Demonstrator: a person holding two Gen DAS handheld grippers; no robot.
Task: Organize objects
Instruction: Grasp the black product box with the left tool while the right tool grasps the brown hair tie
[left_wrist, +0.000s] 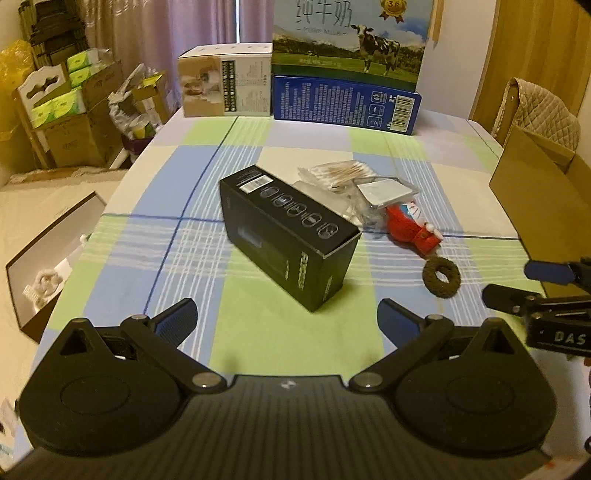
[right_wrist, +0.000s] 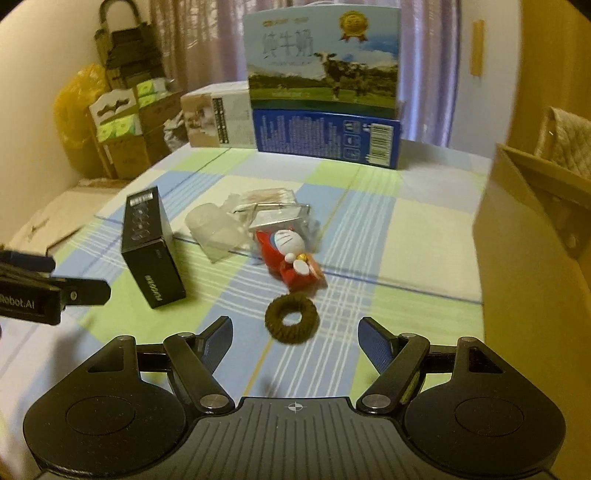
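Note:
A black box (left_wrist: 288, 236) (right_wrist: 151, 251) lies on the checked tablecloth just ahead of my left gripper (left_wrist: 286, 319), which is open and holds nothing. To its right lie a bag of cotton swabs (left_wrist: 340, 173) (right_wrist: 266, 197), a small silver-lidded case (left_wrist: 388, 192) (right_wrist: 277, 218), a red and white cat toy (left_wrist: 410, 225) (right_wrist: 291, 258) and a brown hair ring (left_wrist: 441, 275) (right_wrist: 291, 319). My right gripper (right_wrist: 295, 339) is open, with the hair ring just beyond its fingertips. A clear plastic piece (right_wrist: 216, 230) lies between box and toy.
An open cardboard box (left_wrist: 532, 192) (right_wrist: 532, 251) stands at the table's right edge. Milk cartons (left_wrist: 347, 66) (right_wrist: 325, 92) and a pale box (left_wrist: 225, 85) line the far edge. Stacked boxes (left_wrist: 70, 110) fill the floor at left.

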